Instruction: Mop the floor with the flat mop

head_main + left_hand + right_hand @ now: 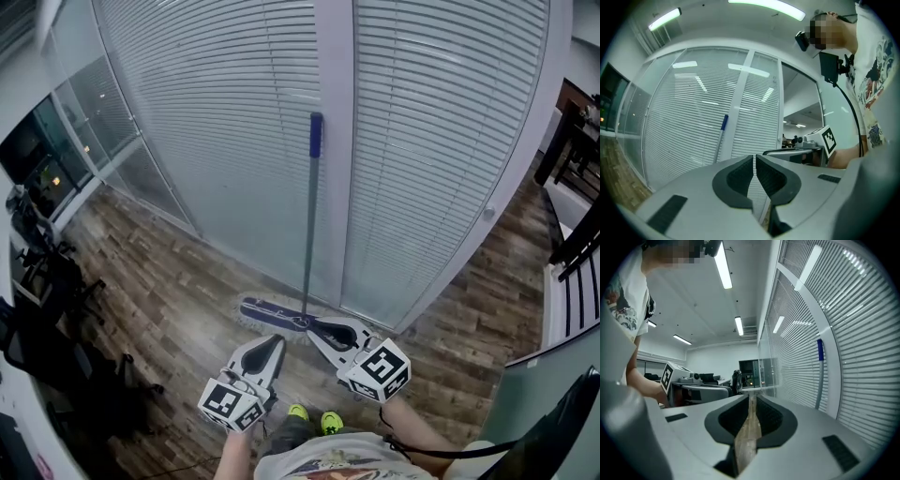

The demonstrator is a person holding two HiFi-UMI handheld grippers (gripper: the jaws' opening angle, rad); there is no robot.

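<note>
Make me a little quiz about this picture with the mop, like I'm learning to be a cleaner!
1. Where is the flat mop with the grey pole and blue grip?
A) standing upright against the glass wall with white blinds
B) lying on a table
C) in a bucket
2. True or false: the left gripper is holding the mop.
3. Fill in: the brown floor looks like ____ planks.

Key:
1. A.
2. False. The left gripper and the right gripper are both shut with nothing between the jaws.
3. Wood.
</note>
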